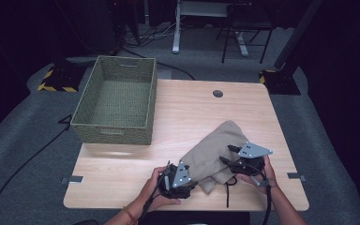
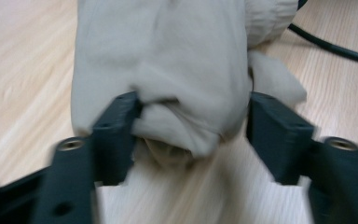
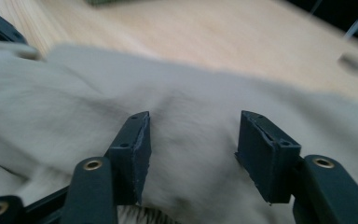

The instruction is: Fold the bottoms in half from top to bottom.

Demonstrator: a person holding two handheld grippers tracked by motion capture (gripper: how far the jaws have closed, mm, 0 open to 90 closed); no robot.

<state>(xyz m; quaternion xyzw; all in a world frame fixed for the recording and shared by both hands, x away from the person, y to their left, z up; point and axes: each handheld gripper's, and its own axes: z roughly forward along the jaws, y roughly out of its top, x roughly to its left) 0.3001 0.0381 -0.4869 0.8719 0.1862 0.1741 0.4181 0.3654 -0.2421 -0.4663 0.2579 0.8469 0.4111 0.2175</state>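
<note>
A crumpled beige cloth (image 1: pixel 220 143) lies on the right front part of the wooden table (image 1: pixel 187 112). At its near left end is my left gripper (image 1: pixel 192 180). In the left gripper view a bunched fold of the cloth (image 2: pixel 186 70) fills the gap of that gripper (image 2: pixel 193 105), brushing the left jaw, with the jaws still apart. My right gripper (image 1: pixel 228 154) points at the cloth from the right. In the right gripper view its jaws (image 3: pixel 193 123) stand apart over the cloth (image 3: pixel 74 107) with nothing pinched.
A green woven basket (image 1: pixel 115 101) stands at the table's far left corner, with nothing inside it. A round cable hole (image 1: pixel 218 93) sits near the far edge. A black cable (image 2: pixel 331 46) crosses the tabletop beside the cloth. Chair and desk legs stand on the floor beyond.
</note>
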